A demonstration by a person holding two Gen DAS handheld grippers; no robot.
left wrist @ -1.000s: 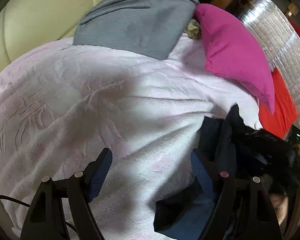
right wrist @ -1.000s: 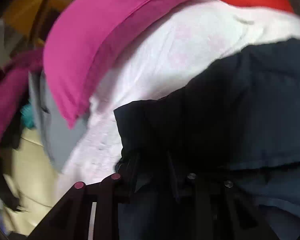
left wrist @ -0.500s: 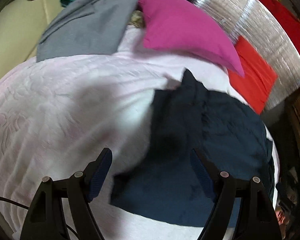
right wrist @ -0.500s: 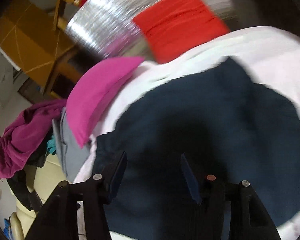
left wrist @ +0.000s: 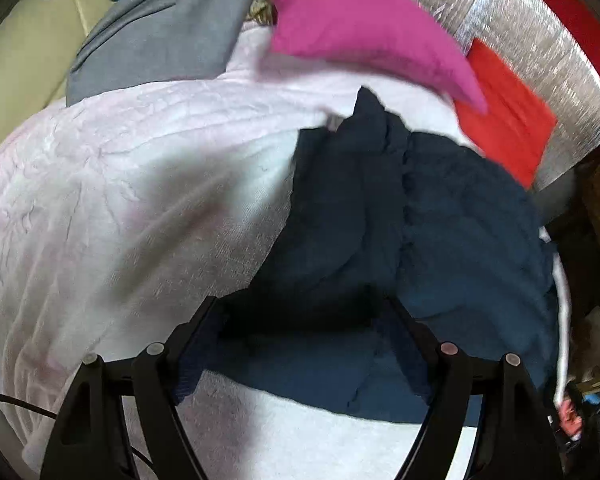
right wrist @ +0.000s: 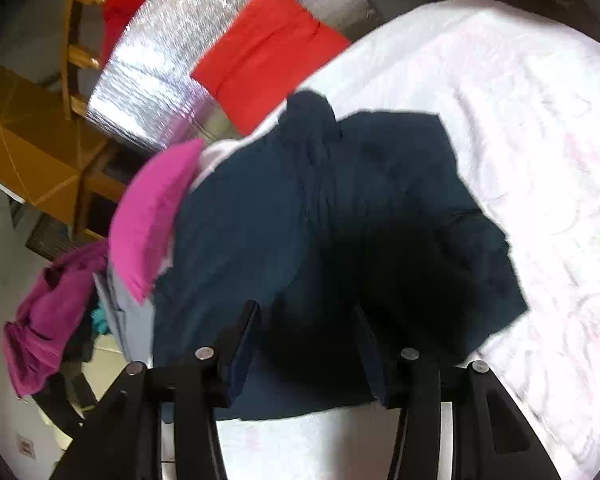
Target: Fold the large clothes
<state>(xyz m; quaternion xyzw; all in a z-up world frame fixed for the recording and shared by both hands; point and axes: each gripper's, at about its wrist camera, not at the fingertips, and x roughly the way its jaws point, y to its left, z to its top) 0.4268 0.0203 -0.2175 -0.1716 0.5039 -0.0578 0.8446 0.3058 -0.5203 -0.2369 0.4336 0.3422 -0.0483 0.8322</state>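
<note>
A dark navy garment (left wrist: 440, 220) lies bunched and partly spread on the pale pink blanket (left wrist: 140, 180). In the left wrist view my left gripper (left wrist: 300, 312) hangs open over the garment's near edge, with cloth below the fingers and nothing pinched. The right wrist view shows the same navy garment (right wrist: 380, 184) on the blanket (right wrist: 520, 120). My right gripper (right wrist: 306, 312) stands open just above its near part, its pads off the cloth. A fold ridge runs up the garment's middle to a peak at the far edge.
A magenta pillow (left wrist: 360, 28) lies beyond the garment, a grey garment (left wrist: 168, 36) beside it. A red cloth (left wrist: 504, 120) rests on a silver foil mat (left wrist: 520, 20). A purple garment (right wrist: 48, 312) and wooden furniture (right wrist: 32, 148) are at the left.
My right gripper let go of the navy garment and pulled back, and the garment now lies spread on the blanket. My left gripper shifted over toward it, staying open.
</note>
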